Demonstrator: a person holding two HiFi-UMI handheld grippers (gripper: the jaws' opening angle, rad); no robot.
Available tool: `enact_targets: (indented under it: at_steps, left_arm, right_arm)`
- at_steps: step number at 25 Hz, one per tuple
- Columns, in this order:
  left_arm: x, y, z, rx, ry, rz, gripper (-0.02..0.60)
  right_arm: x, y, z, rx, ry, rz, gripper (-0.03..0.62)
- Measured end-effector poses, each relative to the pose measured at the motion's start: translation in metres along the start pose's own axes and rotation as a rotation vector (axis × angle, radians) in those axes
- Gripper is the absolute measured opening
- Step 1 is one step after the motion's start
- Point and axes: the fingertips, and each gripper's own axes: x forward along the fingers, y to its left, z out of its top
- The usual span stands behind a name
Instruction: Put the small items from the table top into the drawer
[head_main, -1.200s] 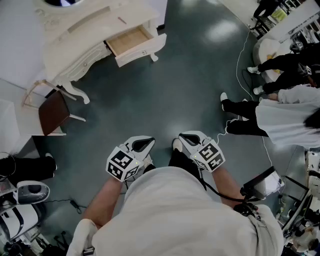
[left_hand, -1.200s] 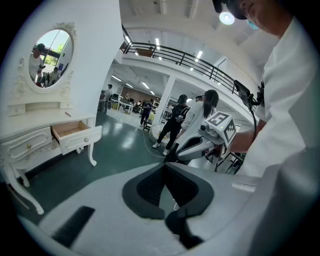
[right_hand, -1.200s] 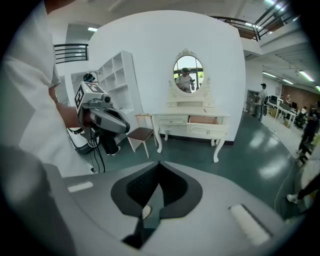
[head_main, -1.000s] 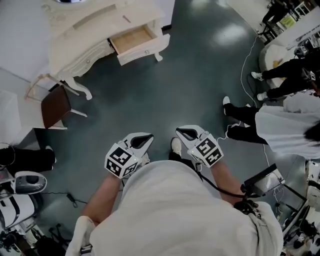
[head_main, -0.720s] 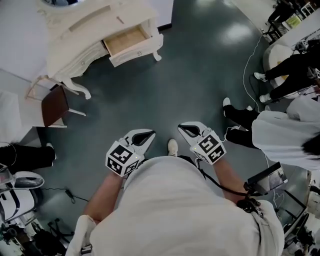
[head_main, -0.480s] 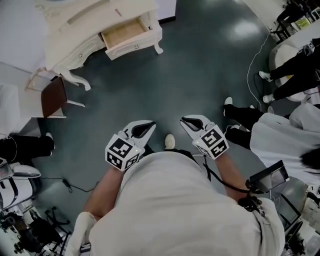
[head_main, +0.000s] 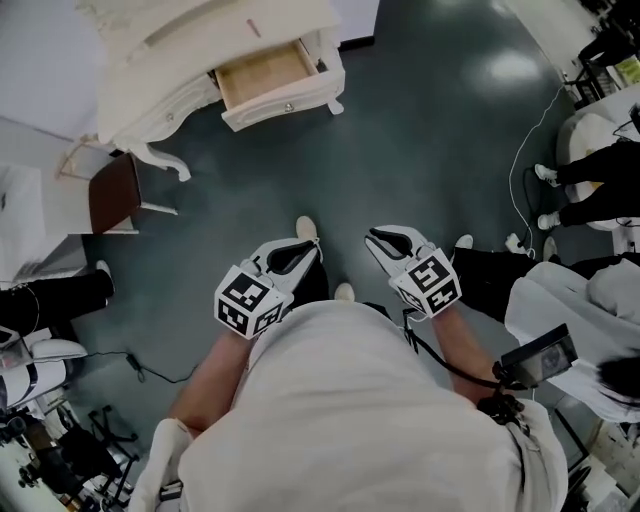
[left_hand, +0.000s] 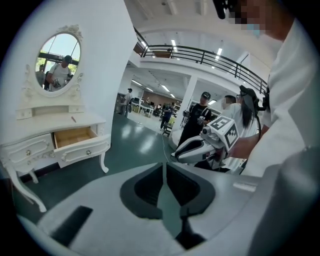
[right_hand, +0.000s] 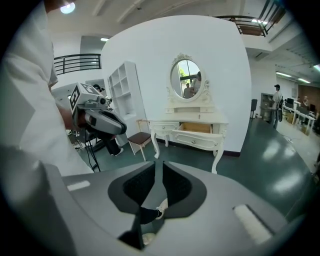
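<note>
The white dressing table (head_main: 170, 70) stands at the top left of the head view, its wooden drawer (head_main: 268, 75) pulled open. One thin small item (head_main: 253, 27) lies on the table top. My left gripper (head_main: 305, 247) and right gripper (head_main: 377, 238) are held side by side at waist height over the floor, well short of the table. Both are shut with nothing between the jaws. The left gripper view shows the open drawer (left_hand: 75, 136) far off to the left. In the right gripper view the drawer (right_hand: 196, 128) lies straight ahead under the oval mirror (right_hand: 186, 77).
A brown-seated chair (head_main: 115, 195) stands left of the table. People (head_main: 600, 170) stand at the right edge, with a white cable (head_main: 525, 170) on the grey floor. Equipment (head_main: 40, 370) crowds the lower left. A white shelf unit (right_hand: 125, 95) stands left of the table.
The person has stepped forward toward the dressing table; a shoe now shows ahead of the grippers. Both grippers stayed shut and level in front of the body.
</note>
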Motion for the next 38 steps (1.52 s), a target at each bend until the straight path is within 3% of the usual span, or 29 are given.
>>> enact_targets:
  at_steps: [9, 13, 23, 31, 38]
  left_arm:
    - [0.036, 0.141, 0.098, 0.024, -0.045, -0.047, 0.026]
    - [0.041, 0.206, 0.123, 0.035, -0.041, -0.034, 0.035]
    - [0.059, 0.338, 0.164, -0.106, -0.111, 0.148, 0.035]
    - [0.111, 0.477, 0.210, -0.288, -0.120, 0.360, 0.049]
    - [0.154, 0.591, 0.241, -0.413, -0.066, 0.516, 0.072]
  right_arm:
    - [0.076, -0.092, 0.102, -0.036, 0.043, -0.062, 0.002]
    - [0.113, -0.129, 0.145, -0.029, 0.020, -0.104, 0.002]
    - [0.170, -0.187, 0.184, -0.044, 0.051, -0.030, 0.002]
    - [0.230, -0.296, 0.237, -0.101, 0.058, 0.089, 0.002]
    - [0.262, -0.396, 0.271, -0.132, 0.090, 0.165, 0.002]
